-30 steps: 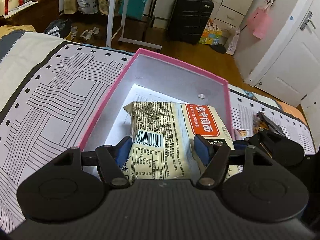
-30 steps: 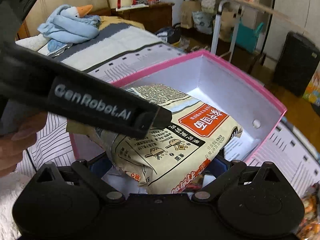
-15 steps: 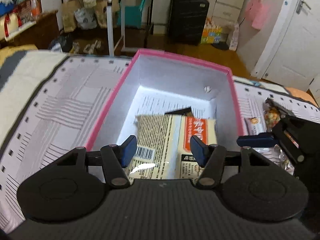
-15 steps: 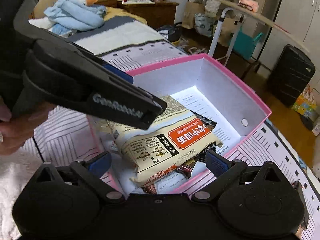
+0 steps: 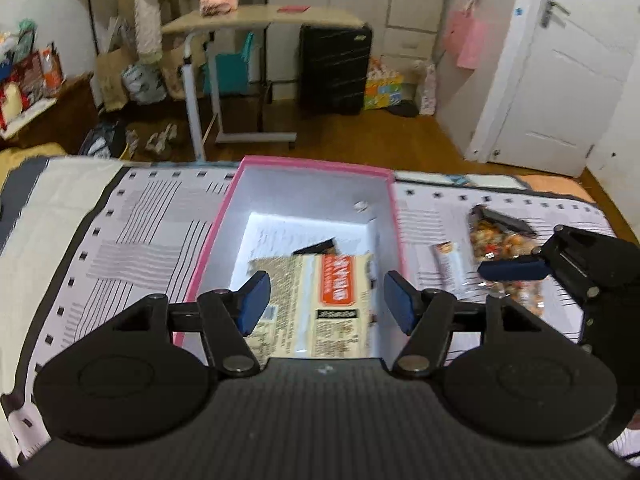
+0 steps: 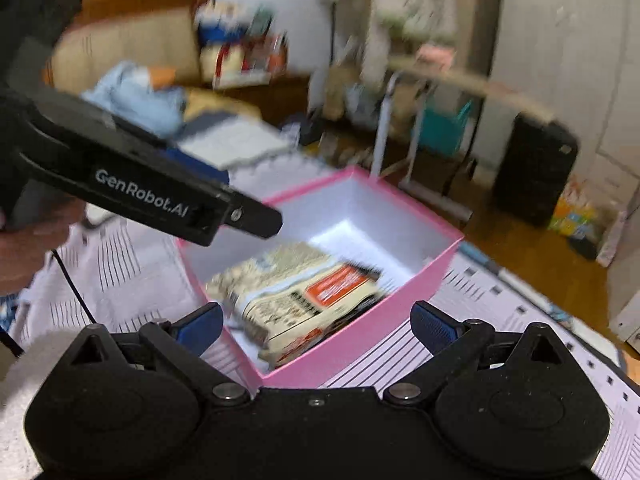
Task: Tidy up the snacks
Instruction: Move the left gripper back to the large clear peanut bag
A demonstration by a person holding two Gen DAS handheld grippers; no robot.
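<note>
The cream-coloured noodle packet with an orange label (image 5: 316,304) is lying flat inside the pink cardboard box with a white inside (image 5: 316,196), on the nearer half of its floor, and no claw is touching it. The box is standing on the bedcover printed with thin black lines (image 5: 132,240).

The left gripper (image 5: 326,300) is hanging above the near end of the box. Its jaws are opening at this moment, standing about half wide, and nothing is pressed between the blue pads (image 5: 254,300); the packet is only showing far below the gap. The right gripper (image 6: 316,322) is also empty, its jaws standing wide, and it is looking at the box from the corner side.

The relation that matters for the coming move, as I judge it, is where the loose snacks are lying. A clear bag of mixed orange and brown snacks with a dark top (image 5: 500,248) and a slim white snack bar (image 5: 450,268) are resting on the bedcover just beside the right wall of the box. In the left wrist view the right gripper's blue finger is already standing over the bag, so the right hand is clearly nearer. The long axis of both things is running roughly parallel to the long side of the box, away from the person, so the claw should be closing across the short width. The pictures are blurred, so the finer details of the bag are not readable.
</note>
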